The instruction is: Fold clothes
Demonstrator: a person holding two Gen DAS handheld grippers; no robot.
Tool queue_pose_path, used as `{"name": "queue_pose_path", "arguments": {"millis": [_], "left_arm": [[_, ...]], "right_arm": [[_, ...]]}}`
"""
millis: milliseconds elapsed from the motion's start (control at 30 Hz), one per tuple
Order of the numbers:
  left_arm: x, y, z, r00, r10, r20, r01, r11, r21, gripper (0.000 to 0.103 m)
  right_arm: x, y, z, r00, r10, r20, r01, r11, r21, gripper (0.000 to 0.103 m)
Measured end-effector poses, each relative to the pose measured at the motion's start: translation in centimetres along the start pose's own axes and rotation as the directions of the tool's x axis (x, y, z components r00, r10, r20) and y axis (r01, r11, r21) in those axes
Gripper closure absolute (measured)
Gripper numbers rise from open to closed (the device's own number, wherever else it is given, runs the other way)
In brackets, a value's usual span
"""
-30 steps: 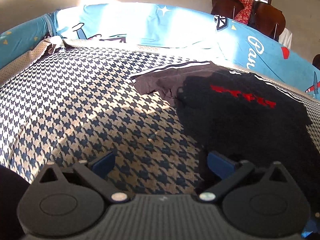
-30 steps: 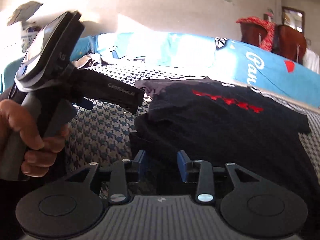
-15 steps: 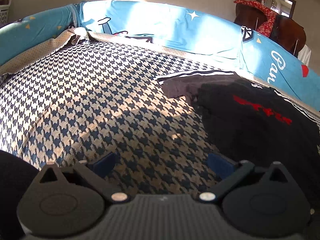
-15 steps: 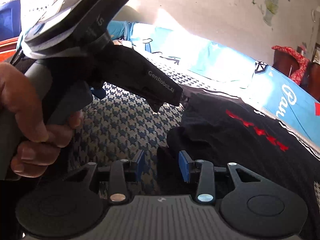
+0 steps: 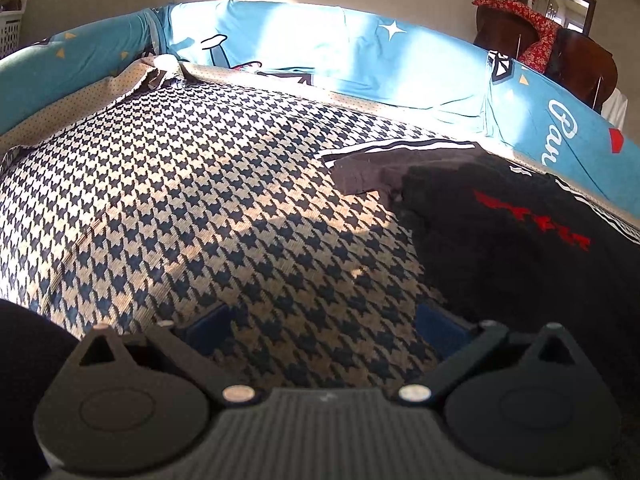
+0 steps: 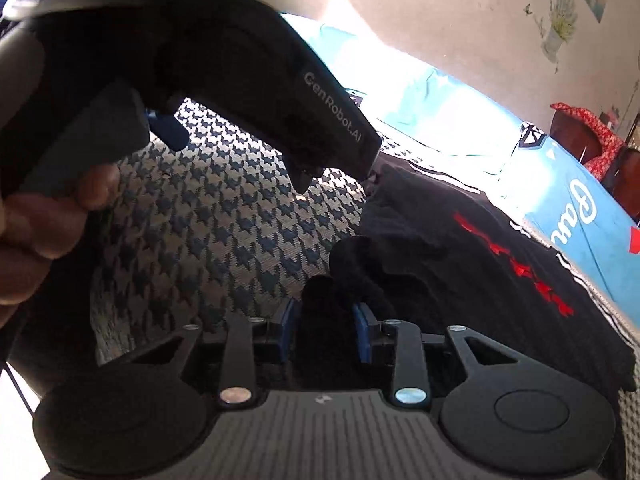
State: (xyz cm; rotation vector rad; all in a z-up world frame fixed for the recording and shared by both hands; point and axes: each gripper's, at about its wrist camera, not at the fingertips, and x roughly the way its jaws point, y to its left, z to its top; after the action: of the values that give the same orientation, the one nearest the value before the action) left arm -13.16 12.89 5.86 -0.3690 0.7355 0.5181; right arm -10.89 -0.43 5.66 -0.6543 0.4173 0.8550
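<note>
Left wrist view: left tongs (image 5: 324,328) spread apart, empty, over the houndstooth bed cover (image 5: 192,208); black T-shirt (image 5: 520,248) has slid further right in frame than a second ago, so this tool swung away from it. Right wrist view: right tongs (image 6: 326,330) clamped on a bunched shirt edge (image 6: 352,268), now lifted off the bed; left tool body (image 6: 280,92) looms closer. Likely start of a fold, left not helping yet

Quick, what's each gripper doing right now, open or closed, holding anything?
Left gripper: open, holding nothing, over the houndstooth cover.
Right gripper: shut on a bunched edge of the black shirt.
</note>
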Motion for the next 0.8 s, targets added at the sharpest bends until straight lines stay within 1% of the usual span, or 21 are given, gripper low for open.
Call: {"name": "queue_pose_path", "arguments": {"millis": [67,100,133,200,267,400,433,500,600,733,800], "left_arm": [[0.0,0.0,-0.1,1.000,0.001,-0.002,-0.001,1.000,0.004,0.000],[0.1,0.0,-0.1,1.000,0.001,-0.002,-0.001,1.000,0.006,0.000],[0.1,0.0,-0.1,1.000,0.002,-0.002,-0.002,1.000,0.008,0.000],[0.1,0.0,-0.1,1.000,0.004,-0.002,-0.004,1.000,0.008,0.000],[0.3,0.1,-0.1,1.000,0.009,-0.008,-0.009,1.000,0.005,0.000],[0.3,0.2,-0.1,1.000,0.013,-0.001,-0.013,1.000,-0.002,0.000],[0.3,0.2,-0.1,1.000,0.013,0.001,-0.013,1.000,-0.001,0.000],[0.2,0.2,-0.1,1.000,0.013,0.009,-0.013,1.000,-0.002,0.000],[-0.1,0.3,0.0,1.000,0.007,0.028,-0.007,1.000,-0.008,0.000],[-0.7,0.5,0.2,0.998,0.007,0.064,-0.006,1.000,-0.025,0.000],[-0.9,0.6,0.2,0.997,0.007,0.073,-0.005,1.000,-0.027,0.000]], "right_arm": [[0.2,-0.2,-0.2,1.000,-0.007,0.005,0.007,1.000,0.011,0.074],[0.3,-0.4,-0.2,1.000,-0.010,0.006,0.010,1.000,0.024,0.077],[0.3,-0.6,-0.3,1.000,-0.021,0.006,0.021,0.999,0.033,0.086],[0.2,-1.1,-0.3,0.999,-0.034,0.007,0.033,0.998,0.050,0.089],[-0.2,-1.7,-0.1,1.000,-0.018,0.014,0.016,0.996,0.089,0.095],[-2.1,-3.3,0.2,0.998,0.043,0.049,-0.052,0.978,0.204,0.095],[-2.8,-3.9,0.3,0.996,0.068,0.059,-0.080,0.966,0.247,0.095],[-4.0,-5.3,0.2,0.988,0.125,0.093,-0.150,0.929,0.338,0.095],[-6.1,-6.8,0.1,0.965,0.207,0.161,-0.258,0.860,0.440,0.095],[-8.4,-8.1,-0.5,0.936,0.266,0.229,-0.348,0.790,0.505,0.095],[-9.1,-8.4,-1.1,0.929,0.280,0.242,-0.368,0.772,0.519,0.095]]}}
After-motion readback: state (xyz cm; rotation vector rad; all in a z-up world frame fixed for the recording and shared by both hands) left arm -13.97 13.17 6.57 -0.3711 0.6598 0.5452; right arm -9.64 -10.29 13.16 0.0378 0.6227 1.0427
